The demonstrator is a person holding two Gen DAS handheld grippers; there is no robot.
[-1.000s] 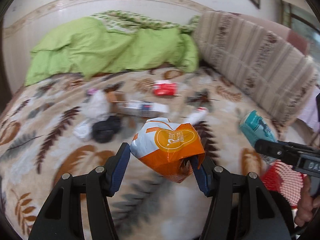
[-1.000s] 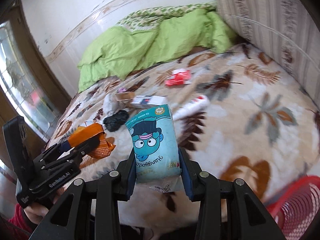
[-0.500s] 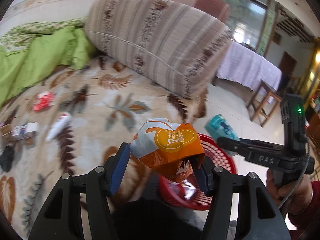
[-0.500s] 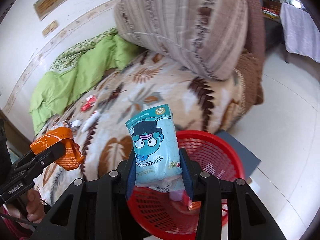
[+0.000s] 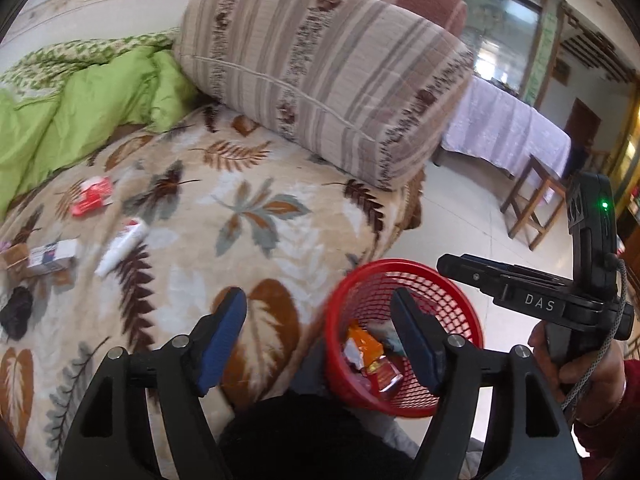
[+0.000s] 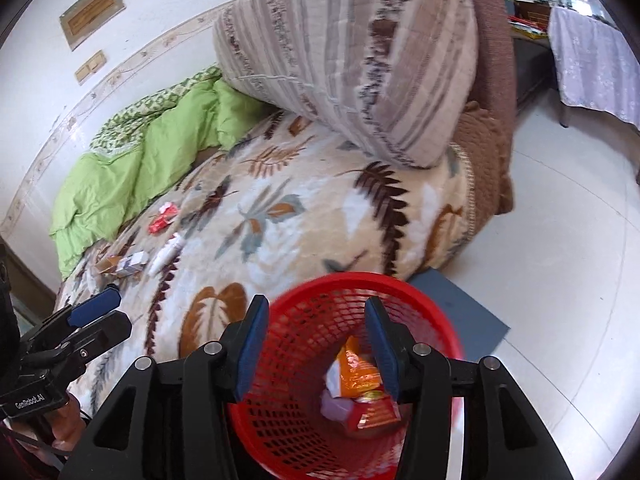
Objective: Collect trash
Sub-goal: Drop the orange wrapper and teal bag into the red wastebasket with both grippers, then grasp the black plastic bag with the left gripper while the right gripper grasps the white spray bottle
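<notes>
I've got both tongs over the red basket (image 6: 344,360), which sits on the floor (image 6: 560,280) right at the foot corner of the bed (image 5: 260,216). Left tongs (image 5: 320,340): jaws opening, spread wide, nothing btwn them; thru the gap I see the leaf-print blanket edge and the basket's near rim. Right tongs (image 6: 316,344): jaws opening too, nothing pinched, pointing down into the basket mouth. In the left wrist view the right tongs come in from the right side w/ a hand (image 5: 576,364) around the grip, above the basket's far rim. In the right wrist view the left tongs show at lower left, just beside the bed edge. Inside the basket: an orange snack bag (image 6: 356,372) lies on top of other wrappers, incl. a red-and-gold one (image 6: 376,412) and smth pale purple beside it; can't make out the rest. Trash on the bed, well apart from the basket: a red packet (image 5: 92,196), a white tube (image 5: 120,246), a small carton (image 5: 52,258) and a black crumpled lump (image 5: 18,312) near the left edge. Further back, a green duvet (image 5: 80,108) is bunched by the wall, and a striped quilt roll (image 5: 328,72) lies across the bed's right side.
</notes>
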